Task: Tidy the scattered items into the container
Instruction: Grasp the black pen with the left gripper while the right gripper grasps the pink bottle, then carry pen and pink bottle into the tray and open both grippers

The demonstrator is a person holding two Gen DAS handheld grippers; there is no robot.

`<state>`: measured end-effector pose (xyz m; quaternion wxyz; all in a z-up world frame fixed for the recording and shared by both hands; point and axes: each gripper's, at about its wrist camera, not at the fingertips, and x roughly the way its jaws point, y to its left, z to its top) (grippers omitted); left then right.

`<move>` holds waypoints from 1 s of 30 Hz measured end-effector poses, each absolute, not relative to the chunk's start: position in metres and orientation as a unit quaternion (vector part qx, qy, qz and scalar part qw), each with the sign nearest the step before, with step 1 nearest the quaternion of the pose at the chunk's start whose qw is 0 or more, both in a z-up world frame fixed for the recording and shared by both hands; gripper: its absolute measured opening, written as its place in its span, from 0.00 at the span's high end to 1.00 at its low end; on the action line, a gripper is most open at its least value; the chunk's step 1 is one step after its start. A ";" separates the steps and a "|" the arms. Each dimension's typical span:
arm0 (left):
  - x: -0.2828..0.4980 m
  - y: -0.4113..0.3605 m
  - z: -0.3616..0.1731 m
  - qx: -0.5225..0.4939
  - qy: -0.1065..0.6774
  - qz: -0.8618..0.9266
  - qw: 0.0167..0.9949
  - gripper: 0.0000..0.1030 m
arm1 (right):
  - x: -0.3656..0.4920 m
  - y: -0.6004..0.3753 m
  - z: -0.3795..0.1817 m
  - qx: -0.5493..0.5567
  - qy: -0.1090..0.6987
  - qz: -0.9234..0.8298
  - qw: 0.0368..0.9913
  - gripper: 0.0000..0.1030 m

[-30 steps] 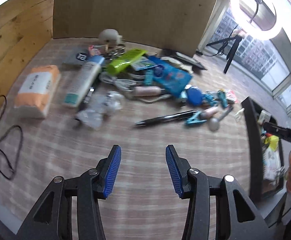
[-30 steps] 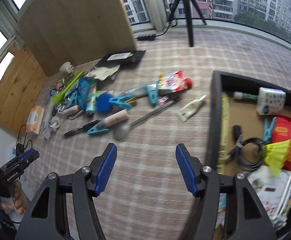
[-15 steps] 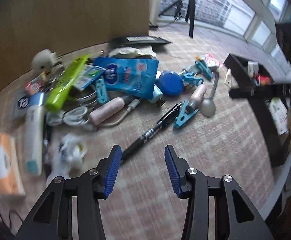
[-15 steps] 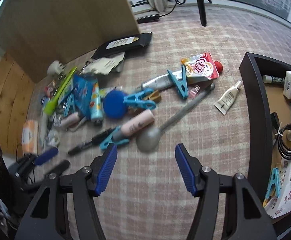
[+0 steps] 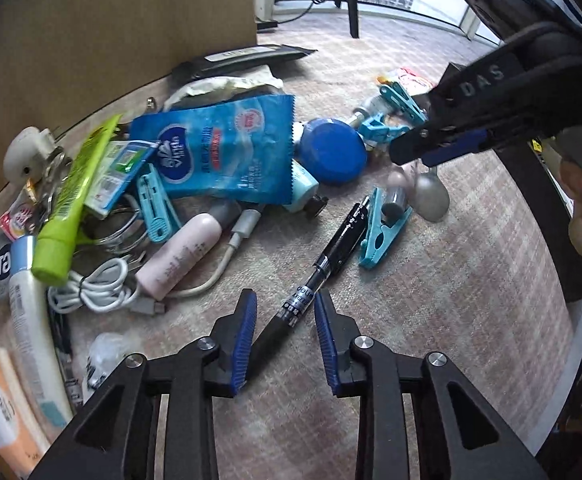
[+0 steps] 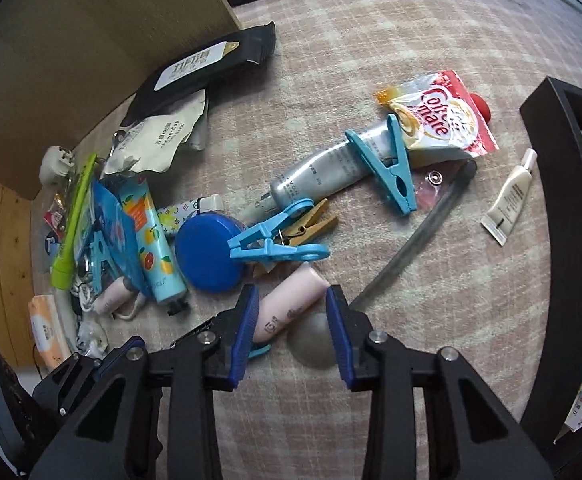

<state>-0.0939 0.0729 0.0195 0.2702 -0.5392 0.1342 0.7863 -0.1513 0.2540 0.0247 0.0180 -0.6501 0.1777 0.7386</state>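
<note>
Straddling the black pen [image 5: 323,264] on the carpet, the left gripper [image 5: 285,338] has just been closing, pads apart and not pressing it. In the right wrist view, the right gripper [image 6: 293,330], also closing, brackets a pink tube [image 6: 287,308] and spoon bowl [image 6: 311,342] without contact; the black container [image 6: 563,184] stands at the right.

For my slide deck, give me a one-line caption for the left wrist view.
Left claw straddles a black pen beside scattered clutter on the checked cloth.
</note>
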 end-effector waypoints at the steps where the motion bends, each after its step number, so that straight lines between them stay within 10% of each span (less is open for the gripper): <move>1: -0.095 0.075 0.019 -0.540 0.136 0.784 0.274 0.75 | -0.153 0.252 0.023 -0.651 0.177 0.738 0.020 0.67; 15: -0.085 0.103 0.020 -0.523 0.177 0.782 0.289 0.88 | -0.147 0.227 0.017 -0.658 0.133 0.741 0.016 0.81; 30: -0.055 0.061 0.050 -0.527 0.028 0.813 0.245 0.90 | -0.091 0.253 0.058 -0.611 0.175 0.771 -0.044 0.81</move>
